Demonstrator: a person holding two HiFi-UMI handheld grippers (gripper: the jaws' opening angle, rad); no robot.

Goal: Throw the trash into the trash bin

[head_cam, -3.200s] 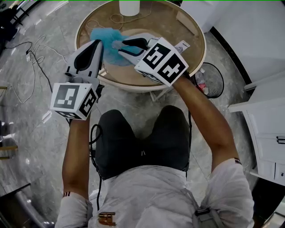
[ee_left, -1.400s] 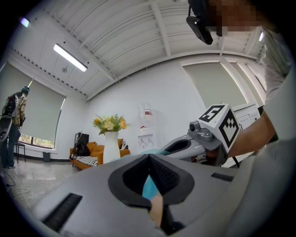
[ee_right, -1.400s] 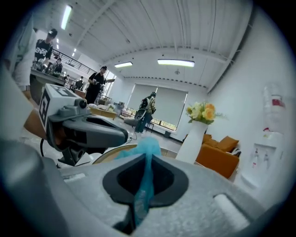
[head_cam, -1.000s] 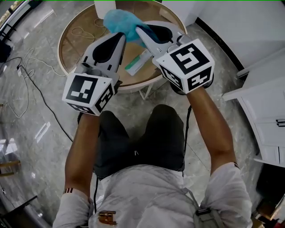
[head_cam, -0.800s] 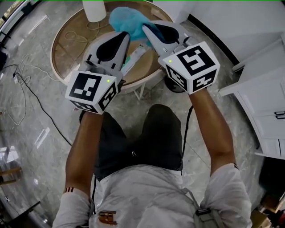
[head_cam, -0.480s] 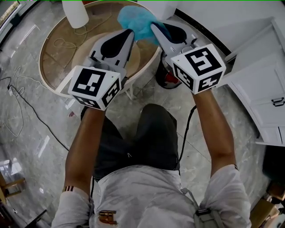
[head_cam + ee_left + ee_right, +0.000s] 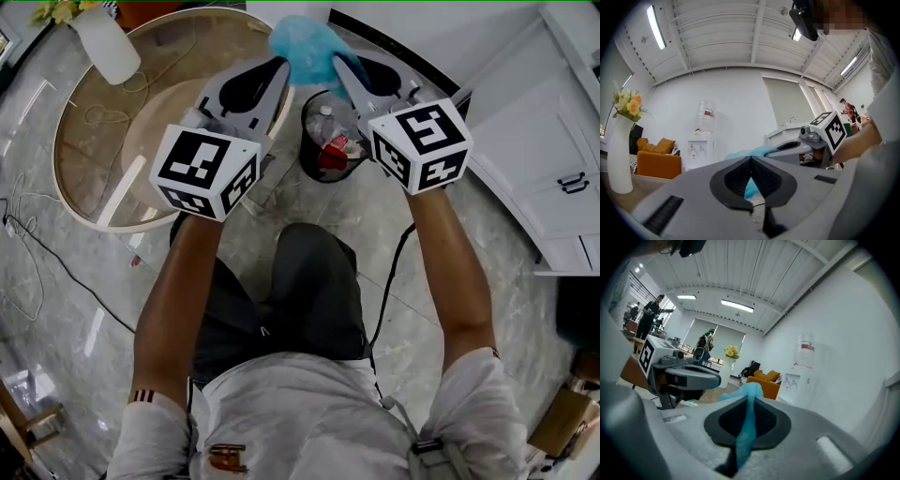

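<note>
— Where is the trash held?
— Blue trash (image 7: 307,39) is clamped in the right gripper's (image 7: 339,66) jaws, top centre; the left gripper's (image 7: 279,67) jaws are closed beside it.
— And the bin (image 7: 309,167)?
— It is seen just below, nearer the right gripper.
</note>
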